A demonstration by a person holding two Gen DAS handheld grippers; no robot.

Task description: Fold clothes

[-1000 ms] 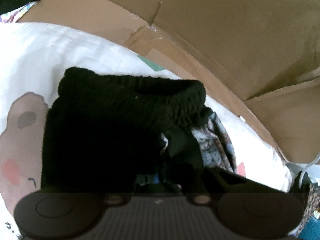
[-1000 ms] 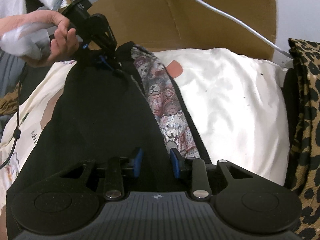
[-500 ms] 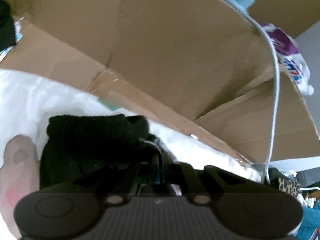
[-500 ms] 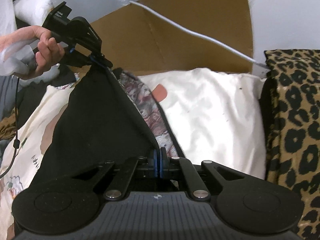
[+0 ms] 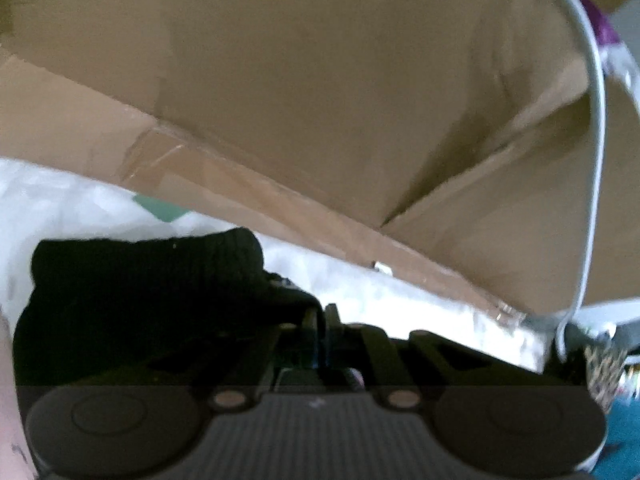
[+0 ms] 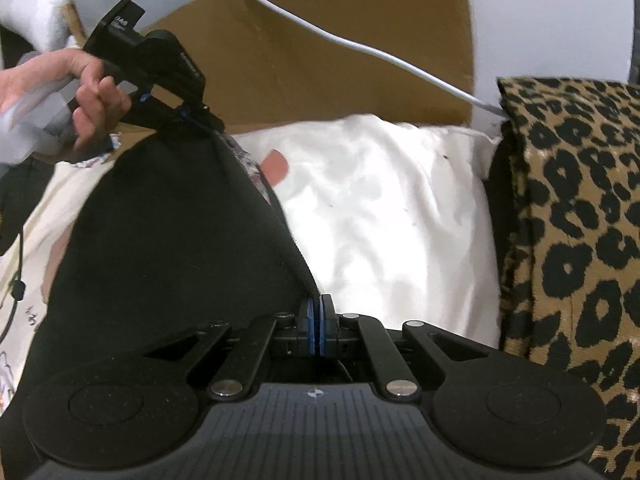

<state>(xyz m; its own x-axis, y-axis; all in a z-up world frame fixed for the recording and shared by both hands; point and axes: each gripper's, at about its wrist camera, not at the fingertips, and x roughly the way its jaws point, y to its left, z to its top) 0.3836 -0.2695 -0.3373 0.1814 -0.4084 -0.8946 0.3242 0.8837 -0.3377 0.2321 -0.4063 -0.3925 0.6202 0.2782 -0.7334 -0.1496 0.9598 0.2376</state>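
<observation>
A black garment (image 6: 160, 240) with a bear-print lining (image 6: 250, 164) lies on a white bed cover (image 6: 380, 208). Its right edge is stretched taut between both grippers. My right gripper (image 6: 317, 312) is shut on the near end of that edge. A hand (image 6: 92, 96) holds my left gripper (image 6: 214, 122) at the far end, pinching the ribbed waistband corner. In the left wrist view the black garment (image 5: 140, 280) bunches left of the left gripper (image 5: 320, 316); its jaws are opening slightly, with cloth still pinched between them.
A cardboard box wall (image 6: 320, 72) stands behind the bed, filling the left wrist view as cardboard (image 5: 320, 100). A white cable (image 6: 360, 48) runs across it. A leopard-print fabric (image 6: 572, 220) lies along the right side. The white cover between garment and leopard print is bare.
My right gripper closed on the garment's edge. The left gripper lifted its corner and swung right, pulling the edge taut and covering most of the bear-print lining.
</observation>
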